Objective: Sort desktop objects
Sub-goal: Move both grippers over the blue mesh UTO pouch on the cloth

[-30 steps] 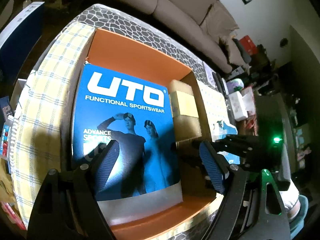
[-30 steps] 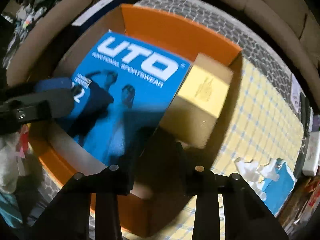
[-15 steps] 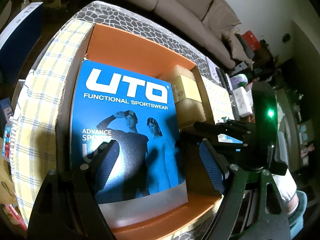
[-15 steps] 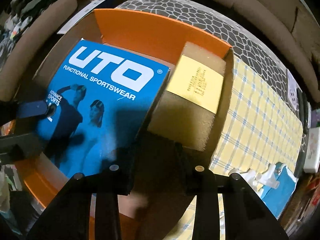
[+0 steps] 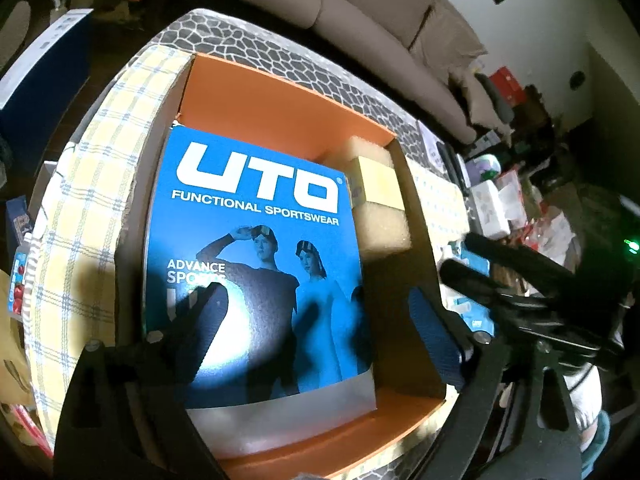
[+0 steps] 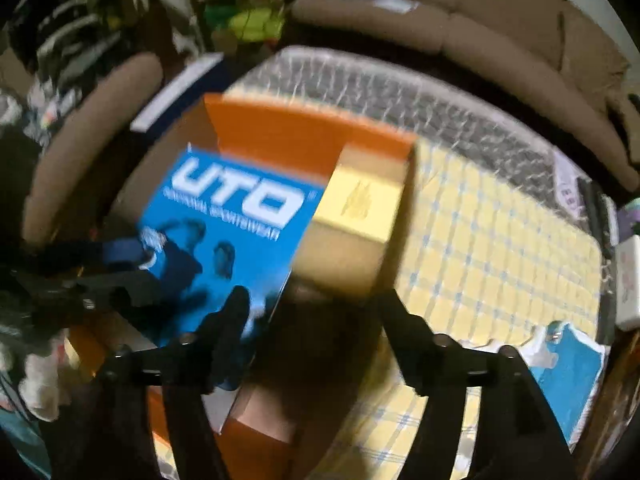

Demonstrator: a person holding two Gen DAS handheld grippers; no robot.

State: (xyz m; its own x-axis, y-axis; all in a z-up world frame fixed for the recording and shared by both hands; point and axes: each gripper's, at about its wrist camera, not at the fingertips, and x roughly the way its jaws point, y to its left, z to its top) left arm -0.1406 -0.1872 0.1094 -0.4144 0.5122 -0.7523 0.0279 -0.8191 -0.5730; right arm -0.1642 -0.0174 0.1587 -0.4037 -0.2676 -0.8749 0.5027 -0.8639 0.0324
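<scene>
Blurred sponge [image 6: 352, 232] partly hidden behind blue package [image 6: 232, 232].

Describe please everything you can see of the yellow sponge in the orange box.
The sponge is a tan, porous foam block with a smooth yellow band across its middle carrying a faint printed mark. It lies loose in the orange box, in the far right corner, against the right wall and beside the blue UTO package. No gripper touches it.

left tool [image 5: 316, 320] pointing down, jaws wide apart and just opened more, nothing between them, right tool [image 6: 310, 314] tipped down, jaws just opened too, holding nothing
</scene>
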